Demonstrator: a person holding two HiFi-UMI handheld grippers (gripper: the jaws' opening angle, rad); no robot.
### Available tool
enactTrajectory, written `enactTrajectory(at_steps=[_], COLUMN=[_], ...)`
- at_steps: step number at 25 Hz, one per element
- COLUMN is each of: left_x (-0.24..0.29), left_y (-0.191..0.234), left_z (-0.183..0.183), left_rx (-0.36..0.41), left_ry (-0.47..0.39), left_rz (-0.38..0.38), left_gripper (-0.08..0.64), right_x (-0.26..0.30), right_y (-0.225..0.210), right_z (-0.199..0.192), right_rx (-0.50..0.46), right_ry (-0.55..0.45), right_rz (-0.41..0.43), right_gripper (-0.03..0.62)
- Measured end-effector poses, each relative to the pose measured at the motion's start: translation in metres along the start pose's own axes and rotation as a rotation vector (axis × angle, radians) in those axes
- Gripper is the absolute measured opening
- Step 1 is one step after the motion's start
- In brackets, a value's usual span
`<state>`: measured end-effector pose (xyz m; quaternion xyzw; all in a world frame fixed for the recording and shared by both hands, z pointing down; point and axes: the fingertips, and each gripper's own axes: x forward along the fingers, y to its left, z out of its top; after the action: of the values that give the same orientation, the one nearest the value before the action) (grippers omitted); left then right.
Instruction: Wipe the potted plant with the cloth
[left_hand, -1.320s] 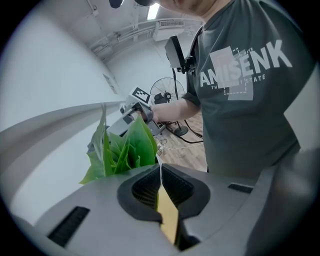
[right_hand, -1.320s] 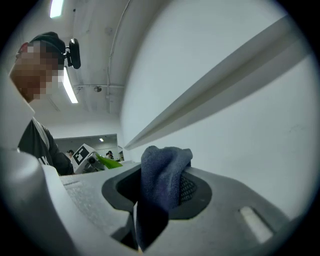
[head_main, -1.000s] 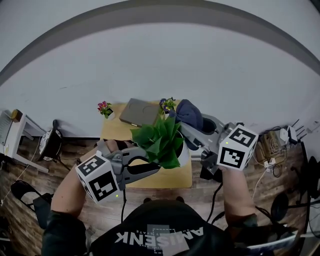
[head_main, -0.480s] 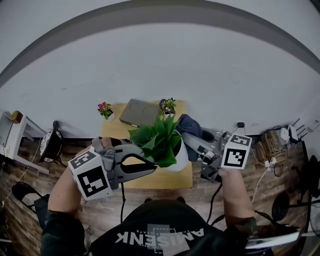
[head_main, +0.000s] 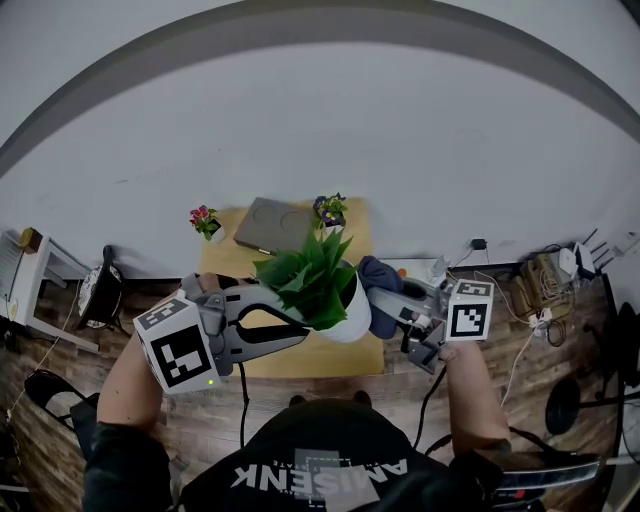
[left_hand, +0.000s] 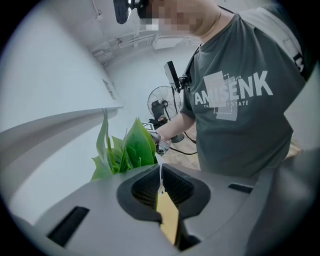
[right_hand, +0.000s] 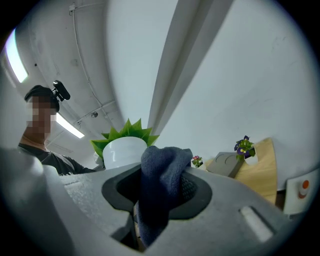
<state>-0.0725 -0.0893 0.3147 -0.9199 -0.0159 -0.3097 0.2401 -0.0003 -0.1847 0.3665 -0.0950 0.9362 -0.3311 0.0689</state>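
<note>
Pinching only its thin rim, the left claw (head_main: 303, 335) holds the potted plant (head_main: 320, 285) above the surface (head_main: 228, 262), near its right front corner. The right claw (head_main: 388, 303), clenched on the cloth (head_main: 378, 288), meets its side. A hard wipe could twist it loose.

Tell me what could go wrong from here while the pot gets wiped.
1. The left hand-held gripper pinches only a thin white edge of the potted plant. A push from the cloth could twist it loose and drop it onto the table.
2. The potted plant looks tilted, so its contents may spill.
3. The right hand-held gripper holds the cloth bunched, so loose folds could snag the foliage.
</note>
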Motion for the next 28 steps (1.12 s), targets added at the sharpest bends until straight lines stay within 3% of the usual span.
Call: enactTrajectory(at_steps=[5, 8, 15, 21, 28], left_x=[-0.002, -0.004, -0.011, -0.009, -0.001], left_y=[-0.008, -0.008, -0.009, -0.008, -0.008], left_z=[0.012, 0.025, 0.041, 0.038, 0.018], left_rx=[-0.055, -0.08, -0.146, -0.174, -0.219], left_ry=[-0.042, -0.091, -0.17, -0.135, -0.067], left_rz=[-0.071, -0.105, -0.147, -0.131, -0.129], left_gripper=[0.012, 0.012, 0.012, 0.012, 0.012], right_x=[-0.008, -0.005, 0.024, 0.028, 0.022], right_y=[-0.001, 0.008, 0.019, 0.029, 0.022], right_z=[0.012, 0.037, 0.044, 0.037, 0.032], right_rx=[-0.008, -0.015, 0.017, 0.083, 0.111], right_ry=[-0.025, -0.089, -0.072, -0.057, -0.061], right_rz=[0.036, 0.1, 0.274, 0.418, 0.444], right_gripper=[0.126, 0.126, 0.126, 0.126, 0.127])
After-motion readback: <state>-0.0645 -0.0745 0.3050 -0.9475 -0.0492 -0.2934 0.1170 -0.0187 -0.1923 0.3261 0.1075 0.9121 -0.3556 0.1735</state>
